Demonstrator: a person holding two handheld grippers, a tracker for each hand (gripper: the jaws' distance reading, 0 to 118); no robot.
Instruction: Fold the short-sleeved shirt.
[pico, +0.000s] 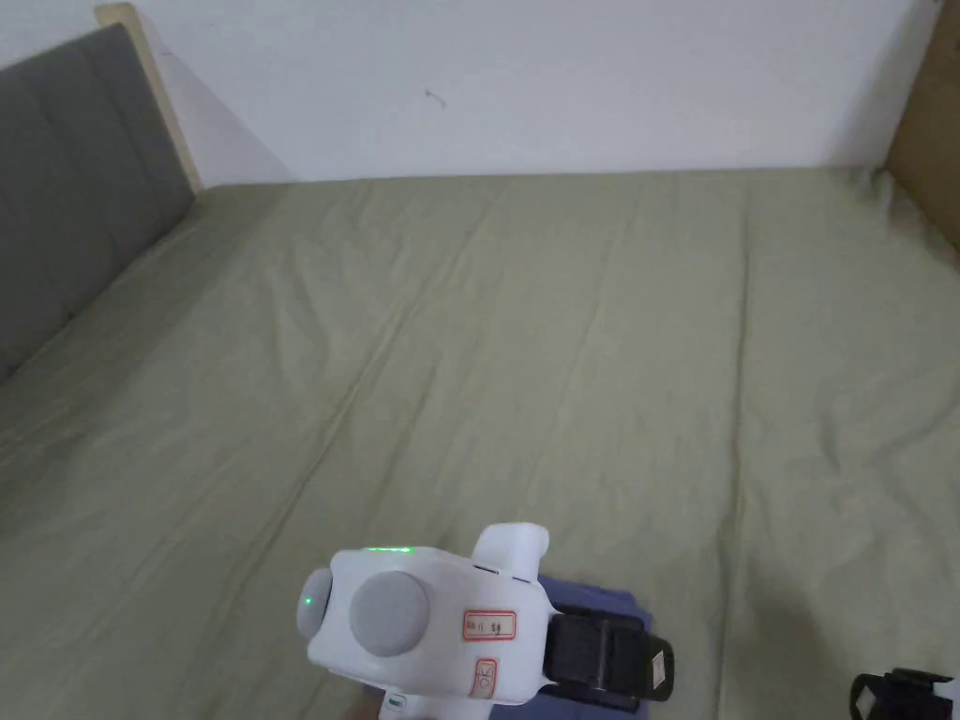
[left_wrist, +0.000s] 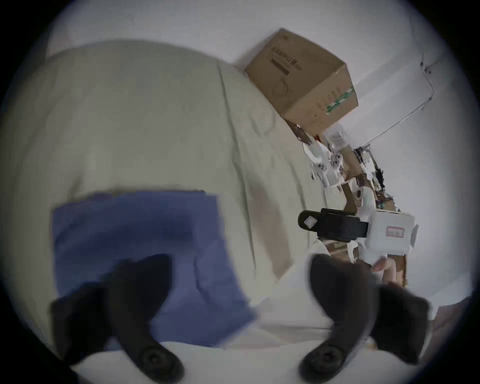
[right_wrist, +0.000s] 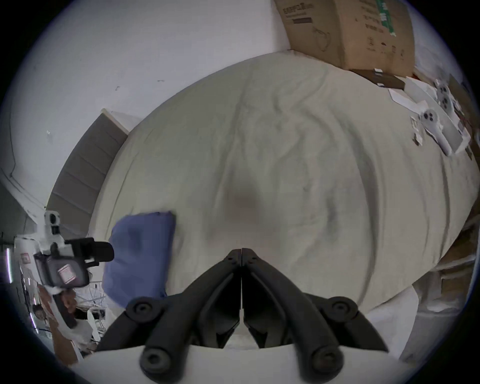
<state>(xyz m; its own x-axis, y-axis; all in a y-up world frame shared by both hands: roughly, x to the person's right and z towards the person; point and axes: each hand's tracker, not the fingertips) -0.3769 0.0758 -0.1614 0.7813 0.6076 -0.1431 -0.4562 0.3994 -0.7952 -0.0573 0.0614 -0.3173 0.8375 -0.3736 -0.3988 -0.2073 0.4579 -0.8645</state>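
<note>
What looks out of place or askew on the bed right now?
Nothing stands out. The blue shirt lies folded in a compact rectangle near the edge of the bed sheet. The left gripper is open above it; the right gripper is shut and empty.

We find no text that we can read. The white plastic body of the left gripper (pico: 647, 667) carries 2 small red-bordered stickers (pico: 489, 624) whose marks are too blurred to make out. A similar red-bordered label (left_wrist: 395, 232) sits on the right gripper (left_wrist: 307, 223). The brown cardboard box (left_wrist: 304, 78) bears dark print and a green printed strip (left_wrist: 341, 100), both illegible to us.
</note>
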